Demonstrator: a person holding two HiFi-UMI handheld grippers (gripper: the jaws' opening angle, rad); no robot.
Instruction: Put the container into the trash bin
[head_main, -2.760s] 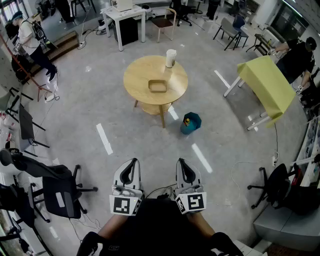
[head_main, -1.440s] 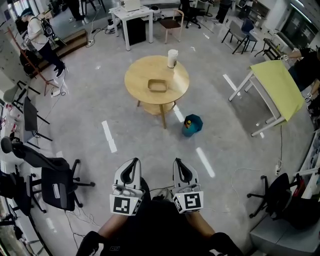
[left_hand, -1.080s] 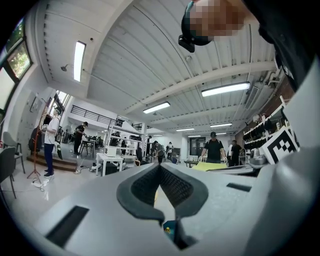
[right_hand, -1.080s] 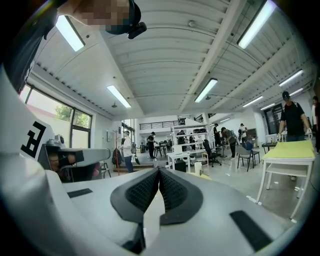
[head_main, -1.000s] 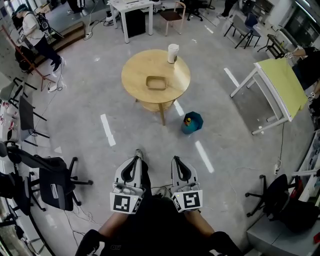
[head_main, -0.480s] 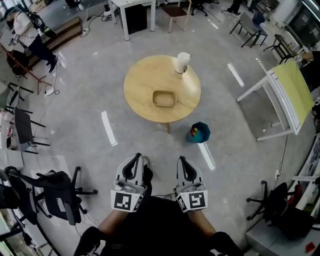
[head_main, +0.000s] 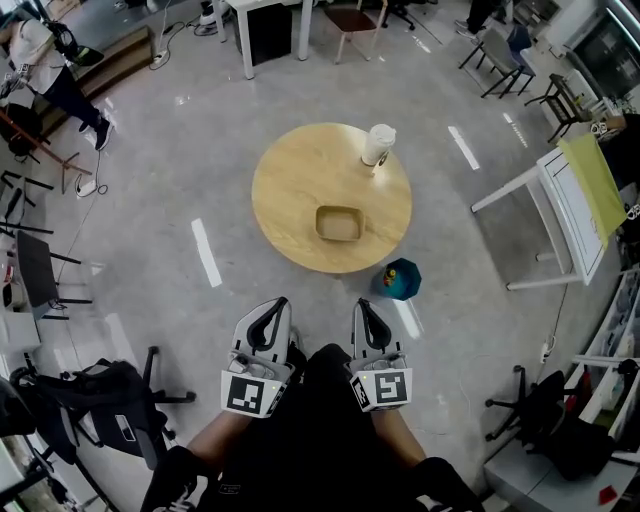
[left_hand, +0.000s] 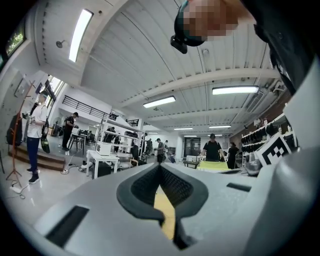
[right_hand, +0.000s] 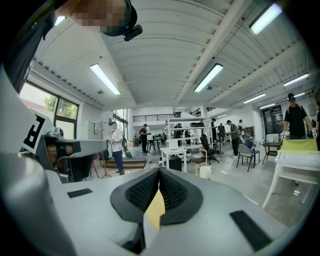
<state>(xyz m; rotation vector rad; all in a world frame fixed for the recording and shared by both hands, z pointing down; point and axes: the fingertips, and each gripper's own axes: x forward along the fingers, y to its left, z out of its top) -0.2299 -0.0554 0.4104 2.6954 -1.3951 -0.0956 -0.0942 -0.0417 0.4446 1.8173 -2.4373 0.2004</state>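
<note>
On the table sits the container, trash bin beside; left gripper, right gripper both closed, empty.

Round wood table mid-floor w/ white cup on its far-right edge, white tape strip on floor left, black office chair near left, tilted table right.

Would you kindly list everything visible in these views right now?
round table: one, light wood, mid-floor
container: one, tan, on the table's near side
cup: one, white, table's far right edge
trash bin: one, teal, on the floor beside the table
tape strips: several, white, on the floor
side table: one, yellow top, far right
office chair: one, black, lower left
left gripper: grey, fingers shut, empty
right gripper: grey, fingers shut, empty
</note>
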